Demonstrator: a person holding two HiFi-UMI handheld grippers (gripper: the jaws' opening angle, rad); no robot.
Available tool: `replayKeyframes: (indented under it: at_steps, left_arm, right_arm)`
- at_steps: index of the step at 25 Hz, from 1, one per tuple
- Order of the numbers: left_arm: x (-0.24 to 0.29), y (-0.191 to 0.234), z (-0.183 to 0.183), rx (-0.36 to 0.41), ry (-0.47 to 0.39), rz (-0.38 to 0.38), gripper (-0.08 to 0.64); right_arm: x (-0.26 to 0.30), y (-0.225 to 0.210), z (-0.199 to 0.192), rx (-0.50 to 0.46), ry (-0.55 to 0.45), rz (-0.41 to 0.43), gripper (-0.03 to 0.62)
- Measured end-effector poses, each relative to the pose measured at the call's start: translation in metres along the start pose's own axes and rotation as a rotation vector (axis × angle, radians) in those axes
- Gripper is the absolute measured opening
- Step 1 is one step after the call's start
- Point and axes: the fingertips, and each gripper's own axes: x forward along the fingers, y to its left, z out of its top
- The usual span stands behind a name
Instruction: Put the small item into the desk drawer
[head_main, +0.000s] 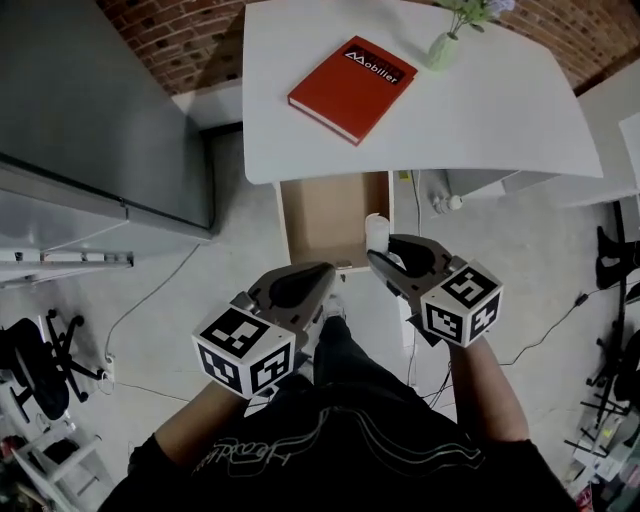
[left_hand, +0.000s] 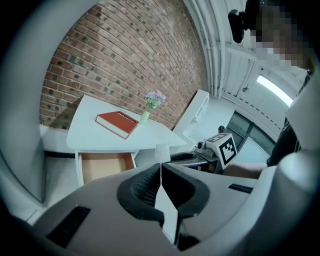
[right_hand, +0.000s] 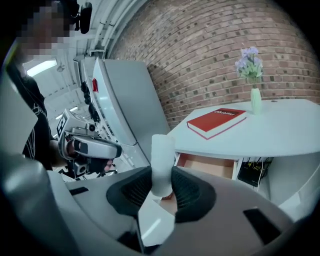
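In the right gripper, a small white tube is standing up tall, squeezed tight between the pads. The left gripper is pinching shut on nothing. The open drawer is lying just ahead of the tube and lower down, nearest the right hand. The desk top is hiding the drawer's back part.

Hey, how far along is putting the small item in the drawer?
Done: the desk drawer is pulled open. In hand: the right claw grips a small white cylinder near the drawer's front; the left claw is shut and empty. Left: lower the cylinder in and release it.
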Motion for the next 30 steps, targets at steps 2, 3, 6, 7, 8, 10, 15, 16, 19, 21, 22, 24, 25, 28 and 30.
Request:
replayKeyframes:
  at_steps: [2,3,6,7,8,10,15,16,19,21,22,24,25,28,30]
  left_arm:
    - [0.009,0.014,-0.005,-0.013,0.006,0.014,0.026]
    - [0.012,0.021,-0.008,-0.020,0.009,0.022,0.026]
    - [0.019,0.041,-0.018,-0.037,0.012,0.044,0.026]
    - [0.021,0.048,-0.023,-0.037,0.015,0.051,0.026]
    - [0.024,0.056,-0.029,-0.036,0.021,0.059,0.026]
    - [0.029,0.070,-0.042,-0.042,0.041,0.079,0.026]
    - [0.039,0.099,-0.068,-0.084,0.058,0.127,0.026]
    - [0.041,0.103,-0.073,-0.097,0.060,0.134,0.026]
    - [0.043,0.114,-0.085,-0.132,0.065,0.146,0.026]
    - [0.042,0.121,-0.094,-0.148,0.071,0.153,0.026]
    - [0.042,0.126,-0.098,-0.154,0.075,0.158,0.026]
    - [0.042,0.135,-0.105,-0.164,0.082,0.168,0.026]
    - [0.042,0.139,-0.108,-0.169,0.084,0.173,0.026]
    - [0.041,0.146,-0.116,-0.188,0.087,0.185,0.026]
    - [0.040,0.151,-0.122,-0.202,0.089,0.191,0.026]
  right_arm:
    - [0.019,-0.015,-0.007,-0.002,0.029,-0.003,0.137]
    - [0.028,-0.021,-0.010,-0.002,0.041,-0.004,0.137]
    - [0.056,-0.038,-0.022,-0.009,0.076,-0.005,0.137]
    - [0.066,-0.045,-0.028,-0.012,0.089,-0.005,0.137]
    - [0.075,-0.051,-0.034,-0.016,0.105,-0.007,0.137]
    - [0.092,-0.065,-0.048,-0.036,0.144,-0.016,0.137]
    - [0.127,-0.090,-0.081,-0.076,0.232,-0.025,0.135]
    - [0.134,-0.094,-0.089,-0.079,0.251,-0.025,0.137]
    - [0.154,-0.104,-0.109,-0.101,0.307,-0.033,0.137]
    - [0.168,-0.112,-0.121,-0.096,0.334,-0.035,0.137]
    - [0.175,-0.117,-0.126,-0.089,0.346,-0.037,0.137]
    - [0.190,-0.128,-0.136,-0.077,0.371,-0.046,0.137]
    - [0.196,-0.133,-0.141,-0.076,0.384,-0.051,0.137]
    - [0.210,-0.146,-0.154,-0.111,0.441,-0.054,0.137]
    - [0.219,-0.153,-0.164,-0.157,0.483,-0.056,0.137]
